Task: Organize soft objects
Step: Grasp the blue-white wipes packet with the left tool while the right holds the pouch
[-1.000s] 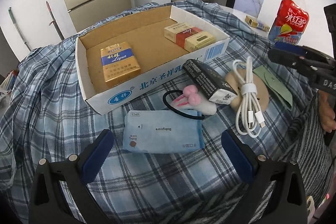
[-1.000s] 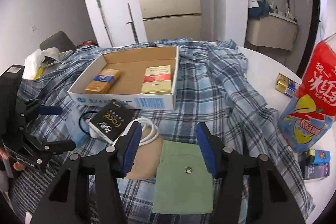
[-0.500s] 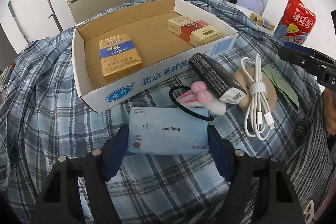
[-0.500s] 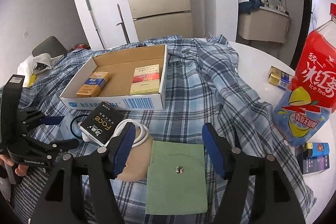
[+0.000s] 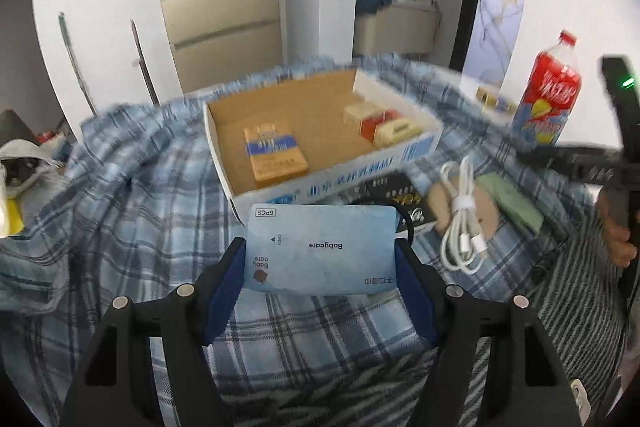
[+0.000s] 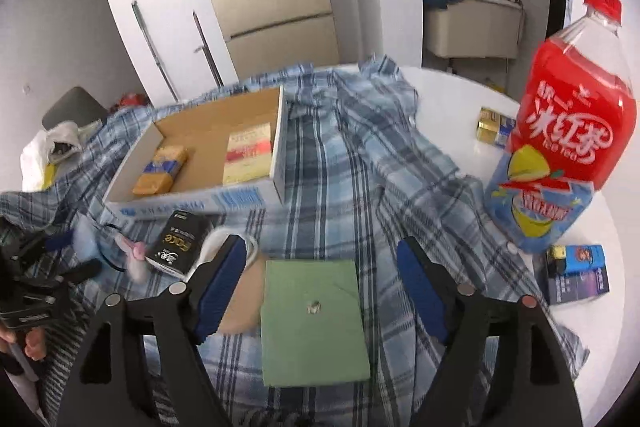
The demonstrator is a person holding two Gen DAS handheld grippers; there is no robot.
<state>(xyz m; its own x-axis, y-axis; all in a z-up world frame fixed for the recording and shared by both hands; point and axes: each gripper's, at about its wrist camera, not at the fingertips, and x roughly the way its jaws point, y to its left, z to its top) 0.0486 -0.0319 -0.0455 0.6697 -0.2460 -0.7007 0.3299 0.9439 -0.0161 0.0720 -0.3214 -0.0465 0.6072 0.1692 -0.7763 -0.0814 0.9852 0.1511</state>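
Note:
My left gripper [image 5: 320, 259] is shut on a light blue Babycare wipes pack [image 5: 320, 251] and holds it above the plaid cloth, in front of the cardboard box [image 5: 416, 147]. The box holds a yellow cigarette pack [image 5: 274, 155] and a red-and-cream pack [image 5: 380, 123]. My right gripper [image 6: 320, 267] is open with a green pouch [image 6: 314, 315] lying between its fingers on the cloth. A pink plush hair tie [image 6: 134, 255] lies blurred at the left of the right wrist view.
A black box [image 6: 178, 243], a white coiled cable [image 5: 464, 223] on a tan pad and the green pouch [image 5: 510, 203] lie right of the box. A red iced-tea bottle [image 6: 560, 147], small boxes [image 6: 576, 271] and a gold pack [image 6: 494, 127] stand on the white table.
My left gripper moved in, closed on the wipes pack and lifted it off the cloth. My right gripper opened wider and moved forward over the green pouch.

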